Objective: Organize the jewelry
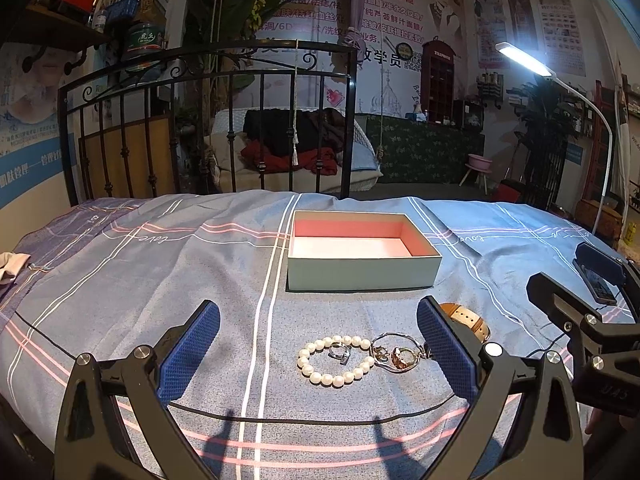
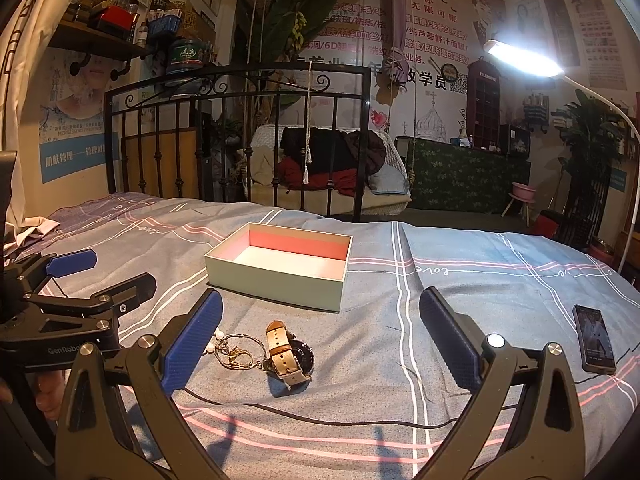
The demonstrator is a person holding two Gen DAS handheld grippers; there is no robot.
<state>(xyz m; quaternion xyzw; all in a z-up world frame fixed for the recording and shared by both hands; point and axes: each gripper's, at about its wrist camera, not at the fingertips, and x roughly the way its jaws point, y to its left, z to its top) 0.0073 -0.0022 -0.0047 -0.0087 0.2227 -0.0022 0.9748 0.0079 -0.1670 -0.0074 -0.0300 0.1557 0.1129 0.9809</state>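
Between left hand-held gripper point(image 1: 318, 346) fingers: pearl bracelet point(image 1: 335, 360) on bed point(image 1: 160, 280).
Both spread, empty; right hand-held gripper point(image 2: 320, 338) w/ watch point(image 2: 289, 354); box point(image 2: 280, 266) beyond.

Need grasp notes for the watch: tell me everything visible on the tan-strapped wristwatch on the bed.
The tan leather-strapped wristwatch has a round dark dial and a pale strap with punched holes. It rests on its side on the blue-grey checked bedsheet, strap looped upward, in front of the open box. Its left side touches the thin gold-toned bangle. No gripper touches it. In the left wrist view a blue finger hides most of it.
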